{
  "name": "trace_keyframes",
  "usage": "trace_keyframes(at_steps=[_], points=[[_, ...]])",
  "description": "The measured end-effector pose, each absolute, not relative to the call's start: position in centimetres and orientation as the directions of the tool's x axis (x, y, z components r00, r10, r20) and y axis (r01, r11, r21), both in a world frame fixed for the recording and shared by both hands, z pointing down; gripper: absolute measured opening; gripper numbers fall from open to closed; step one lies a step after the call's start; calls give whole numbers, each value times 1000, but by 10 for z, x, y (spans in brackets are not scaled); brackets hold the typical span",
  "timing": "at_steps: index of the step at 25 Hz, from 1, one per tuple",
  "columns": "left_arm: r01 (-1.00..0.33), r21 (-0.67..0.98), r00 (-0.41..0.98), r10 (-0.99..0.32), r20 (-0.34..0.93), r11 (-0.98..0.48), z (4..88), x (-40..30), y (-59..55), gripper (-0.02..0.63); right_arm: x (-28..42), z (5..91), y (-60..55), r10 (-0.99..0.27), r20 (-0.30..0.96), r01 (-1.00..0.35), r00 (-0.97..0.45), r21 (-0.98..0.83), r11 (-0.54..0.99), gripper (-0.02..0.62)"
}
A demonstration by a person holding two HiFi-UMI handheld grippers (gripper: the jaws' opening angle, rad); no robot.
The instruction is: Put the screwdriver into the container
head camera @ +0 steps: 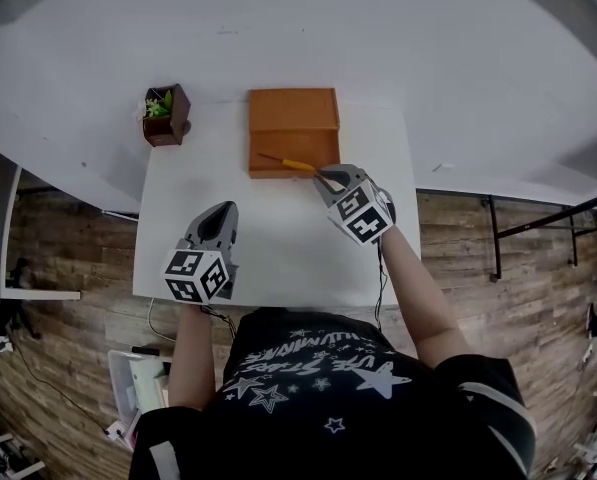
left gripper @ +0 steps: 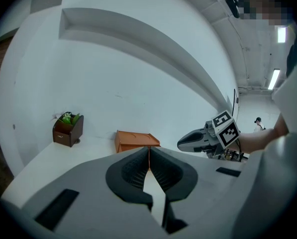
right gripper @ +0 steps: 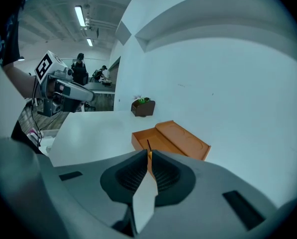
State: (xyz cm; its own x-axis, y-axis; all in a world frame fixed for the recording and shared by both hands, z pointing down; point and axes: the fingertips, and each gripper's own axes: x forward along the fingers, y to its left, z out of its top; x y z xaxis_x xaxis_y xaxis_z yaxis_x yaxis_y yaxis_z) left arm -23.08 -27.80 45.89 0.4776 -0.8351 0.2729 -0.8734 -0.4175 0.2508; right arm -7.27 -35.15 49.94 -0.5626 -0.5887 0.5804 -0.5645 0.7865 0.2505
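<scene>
The right tongs (head camera: 325,176) were clamped on the screwdriver (head camera: 290,163), its shaft over the open container (head camera: 308,144) at upper centre. The left tongs (head camera: 222,211) were closed and empty, lower left over the desk (head camera: 278,248).

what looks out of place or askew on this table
Nothing looks spilled or damaged. The only thing askew is the screwdriver, clamped in the right gripper and slanting over the front edge of the open container, not yet laid inside. The plant pot stands upright.
</scene>
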Motion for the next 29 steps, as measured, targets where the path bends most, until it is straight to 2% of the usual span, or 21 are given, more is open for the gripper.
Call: trace_keyframes(at_steps=[16,29], points=[[-901,248,418,-867,271,-357,464,-146,-161,21,6,502,-245,-549,561,-524,-620,226,821,58],[-920,271,355,-895,270,-283,480,-105,-74,21,50,514,-160,-527,542,-517,-654,189,835,57]])
